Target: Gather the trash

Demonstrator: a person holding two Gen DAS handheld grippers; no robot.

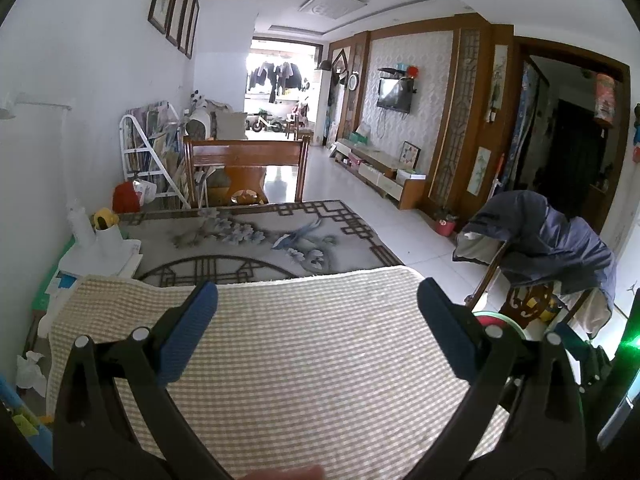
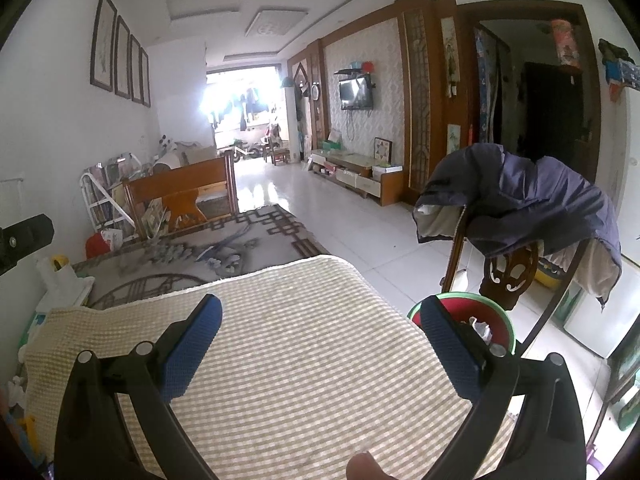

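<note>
My left gripper point(image 1: 318, 294) is open and empty above a beige checked mat point(image 1: 280, 360) on the table. My right gripper point(image 2: 322, 308) is open and empty over the same mat point(image 2: 300, 360). A red bin with a green rim point(image 2: 486, 312) stands on the floor off the table's right edge, with crumpled white trash point(image 2: 482, 326) inside; its rim also shows in the left wrist view point(image 1: 502, 318). A crumpled white tissue point(image 1: 30, 372) lies at the table's left edge, left of the mat.
A patterned grey table top point(image 1: 248, 240) extends beyond the mat. White paper items and a yellow object point(image 1: 105, 218) sit at the far left. A wooden chair draped with a blue jacket point(image 2: 532, 204) stands right of the table. Another chair point(image 1: 246, 168) stands at the far end.
</note>
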